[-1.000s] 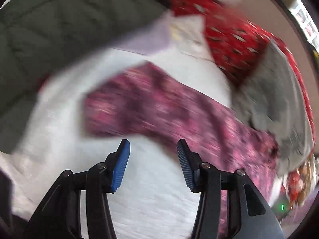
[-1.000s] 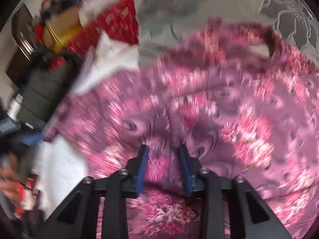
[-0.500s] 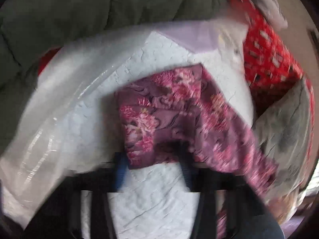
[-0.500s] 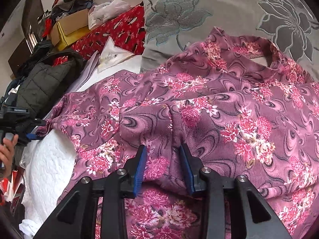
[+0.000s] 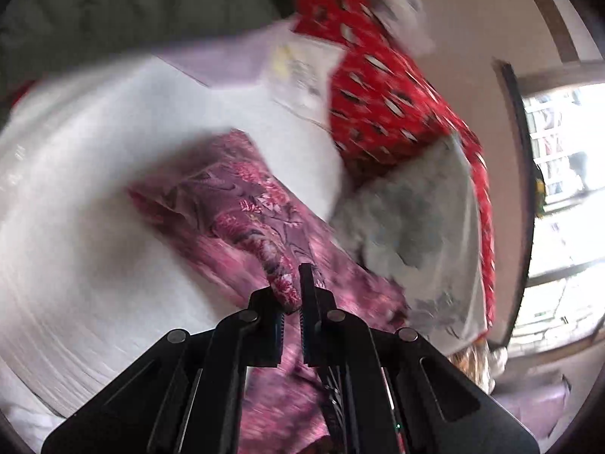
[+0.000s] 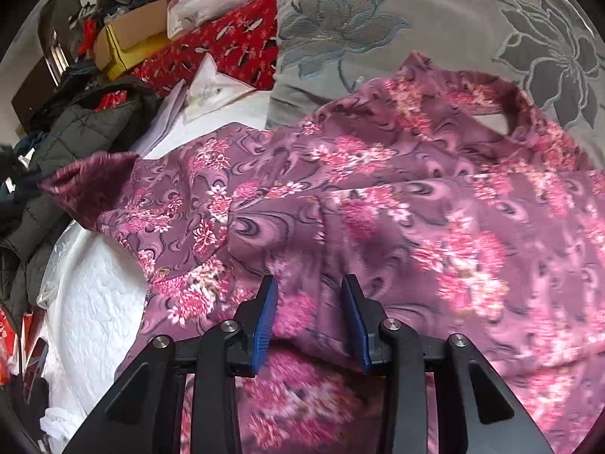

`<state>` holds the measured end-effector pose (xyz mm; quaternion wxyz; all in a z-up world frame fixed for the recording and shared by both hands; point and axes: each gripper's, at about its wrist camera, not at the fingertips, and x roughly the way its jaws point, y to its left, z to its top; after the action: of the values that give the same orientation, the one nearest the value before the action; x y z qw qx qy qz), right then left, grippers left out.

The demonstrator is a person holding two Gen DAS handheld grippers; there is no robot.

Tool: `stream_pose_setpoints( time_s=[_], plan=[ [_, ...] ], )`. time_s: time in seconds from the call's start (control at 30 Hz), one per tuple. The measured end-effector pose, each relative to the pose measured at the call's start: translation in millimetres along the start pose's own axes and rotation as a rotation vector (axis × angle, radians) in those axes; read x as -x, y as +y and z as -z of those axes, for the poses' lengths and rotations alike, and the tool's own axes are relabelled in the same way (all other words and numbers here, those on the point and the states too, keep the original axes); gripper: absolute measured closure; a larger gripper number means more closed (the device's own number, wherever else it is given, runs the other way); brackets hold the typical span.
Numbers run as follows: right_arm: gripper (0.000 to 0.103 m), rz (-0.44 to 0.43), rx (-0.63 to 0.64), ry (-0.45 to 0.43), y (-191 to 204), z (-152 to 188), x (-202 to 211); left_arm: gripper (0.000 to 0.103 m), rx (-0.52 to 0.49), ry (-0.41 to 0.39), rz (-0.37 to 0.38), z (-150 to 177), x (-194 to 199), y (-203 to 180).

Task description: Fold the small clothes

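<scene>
A purple garment with pink flowers [image 6: 378, 204] lies spread on a white quilted bed cover [image 6: 94, 302]. In the left wrist view my left gripper [image 5: 291, 295] is shut on the end of its sleeve [image 5: 242, 208] and holds that sleeve lifted off the cover. In the right wrist view my right gripper [image 6: 310, 302] is open, its blue pads on either side of a raised fold of the garment's body. The lifted sleeve end [image 6: 90, 185] shows at the left of that view. The neckline [image 6: 487, 109] lies against a grey flowered pillow [image 6: 378, 19].
A dark padded jacket [image 6: 56, 151] lies at the bed's left. A red patterned cover [image 5: 378, 106] with a cardboard box [image 6: 128, 41] and clothes lies behind. A white paper packet [image 6: 211, 90] lies near the pillow. A bright window [image 5: 559, 208] is to the right.
My left gripper has closed on the sleeve end and raised it off the cover. My right gripper has stayed open over the fold, and the garment has shifted a little.
</scene>
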<state>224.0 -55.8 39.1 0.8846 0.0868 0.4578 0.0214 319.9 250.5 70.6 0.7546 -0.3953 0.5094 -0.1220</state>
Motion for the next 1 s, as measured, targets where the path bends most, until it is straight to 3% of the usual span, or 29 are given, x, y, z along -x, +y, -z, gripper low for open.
stream_pose_setpoints(
  time_s=[0.13,0.37,0.47,0.53,0.63,0.8,1.0],
  plan=[
    [0.059,0.103,-0.029,-0.025,-32.3,1.6,20.6,0.099,-0.035,0.05,0.028,26.7,-21.6,-36.1],
    [0.056,0.341,-0.041,-0.016,-115.5,16.9,44.1,0.099,-0.084,0.134,0.046,74.5,-58.8,-85.4],
    [0.043,0.402,-0.036,-0.015,-143.3,31.7,49.7,0.099,-0.106,0.165,0.048,97.0,-73.6,-104.8],
    [0.023,0.414,-0.048,-0.042,-158.3,43.4,55.1,0.099,-0.115,0.186,0.047,108.1,-83.5,-114.2],
    [0.011,0.385,-0.108,-0.068,-174.5,54.4,57.2,0.099,-0.129,0.219,0.044,128.0,-101.4,-128.8],
    [0.006,0.355,-0.148,-0.085,-182.4,58.2,56.1,0.099,-0.154,0.28,0.007,162.8,-139.5,-137.4],
    [0.002,0.314,-0.174,-0.09,-190.4,61.2,55.0,0.099,-0.17,0.403,-0.09,205.2,-192.2,-112.8]
  ],
)
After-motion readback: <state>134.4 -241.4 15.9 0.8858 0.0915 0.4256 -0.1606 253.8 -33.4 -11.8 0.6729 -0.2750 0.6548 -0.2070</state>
